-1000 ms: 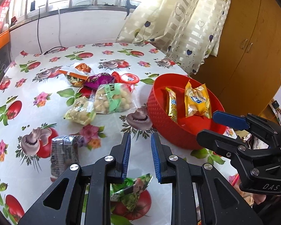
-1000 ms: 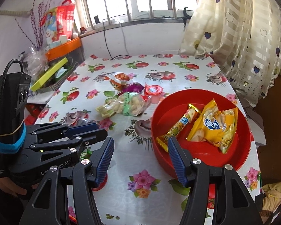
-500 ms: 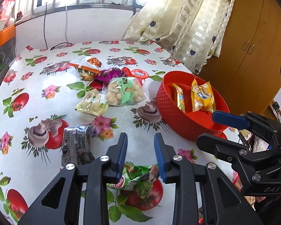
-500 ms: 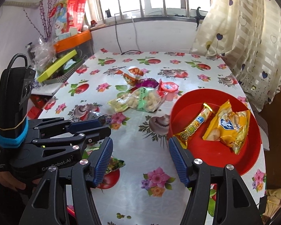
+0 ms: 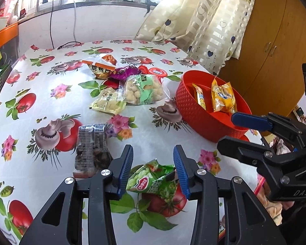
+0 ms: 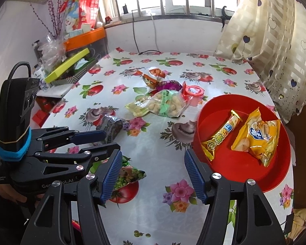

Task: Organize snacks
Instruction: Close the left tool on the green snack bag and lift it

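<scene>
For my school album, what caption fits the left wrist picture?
Open left hand-held gripper around a green snack bag, near a red basket.

One round red plastic basket (image 6: 279,175) holds two yellow snack packets (image 6: 259,136). Six snack packets lie on the floral tablecloth (image 5: 40,163), plus one red-lidded jelly cup (image 6: 193,91). Two black two-finger grippers (image 5: 153,169) are present.

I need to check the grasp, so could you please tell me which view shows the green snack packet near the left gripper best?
The left wrist view: the green snack packet lies between the open left gripper, logo visible. The right wrist view shows only a part behind a right gripper finger.
</scene>
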The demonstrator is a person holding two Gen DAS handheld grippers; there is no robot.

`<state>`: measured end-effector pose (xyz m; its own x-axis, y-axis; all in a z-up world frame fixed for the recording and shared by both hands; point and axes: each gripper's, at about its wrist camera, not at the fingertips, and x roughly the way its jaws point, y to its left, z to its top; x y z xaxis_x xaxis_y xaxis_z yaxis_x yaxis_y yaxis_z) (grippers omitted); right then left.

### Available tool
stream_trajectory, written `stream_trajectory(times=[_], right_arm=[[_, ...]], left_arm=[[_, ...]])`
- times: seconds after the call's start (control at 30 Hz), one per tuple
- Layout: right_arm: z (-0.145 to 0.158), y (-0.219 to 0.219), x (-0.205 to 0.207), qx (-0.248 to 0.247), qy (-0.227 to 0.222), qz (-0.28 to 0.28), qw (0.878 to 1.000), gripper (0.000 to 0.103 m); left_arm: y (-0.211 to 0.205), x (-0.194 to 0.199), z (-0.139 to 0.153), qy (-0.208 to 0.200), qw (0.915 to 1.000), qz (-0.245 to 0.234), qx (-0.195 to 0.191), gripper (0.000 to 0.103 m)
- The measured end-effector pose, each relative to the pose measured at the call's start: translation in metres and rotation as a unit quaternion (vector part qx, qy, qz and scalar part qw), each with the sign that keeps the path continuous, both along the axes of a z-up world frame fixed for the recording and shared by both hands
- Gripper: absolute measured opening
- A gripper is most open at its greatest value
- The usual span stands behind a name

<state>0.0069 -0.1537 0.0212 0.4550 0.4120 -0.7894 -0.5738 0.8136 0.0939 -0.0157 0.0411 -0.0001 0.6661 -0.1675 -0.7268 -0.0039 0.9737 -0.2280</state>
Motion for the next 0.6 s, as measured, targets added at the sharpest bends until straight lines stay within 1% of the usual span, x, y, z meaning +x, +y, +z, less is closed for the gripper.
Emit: stream_trajectory(times=[0.13,0.23,0.33,0.47,0.6], right_arm=[[0.000,0.001,0.000,0.001,0.003,0.001,1.000,0.061],[-0.002,0.000,-0.001,0.001,0.006,0.002,1.000,0.061],[-0.003,0.000,-0.001,0.001,0.009,-0.001,1.000,0.061],[-0.006,-0.001,-0.003,0.002,0.015,-0.001,1.000,0.061],[-0.008,-0.001,-0.003,0.001,0.018,0.001,1.000,0.061]], left_arm=[[0.003,-0.003,-0.002,0.003,1.0000,-0.003,0.000,0.043],[0.002,-0.004,-0.005,0.009,0.9999,-0.013,0.001,0.046],[0.000,-0.006,-0.009,0.014,0.9996,-0.023,-0.002,0.046],[-0.003,-0.008,-0.015,0.021,0.9991,-0.036,0.001,0.048],[-0.007,-0.009,-0.020,0.023,0.9981,-0.055,0.013,0.050]])
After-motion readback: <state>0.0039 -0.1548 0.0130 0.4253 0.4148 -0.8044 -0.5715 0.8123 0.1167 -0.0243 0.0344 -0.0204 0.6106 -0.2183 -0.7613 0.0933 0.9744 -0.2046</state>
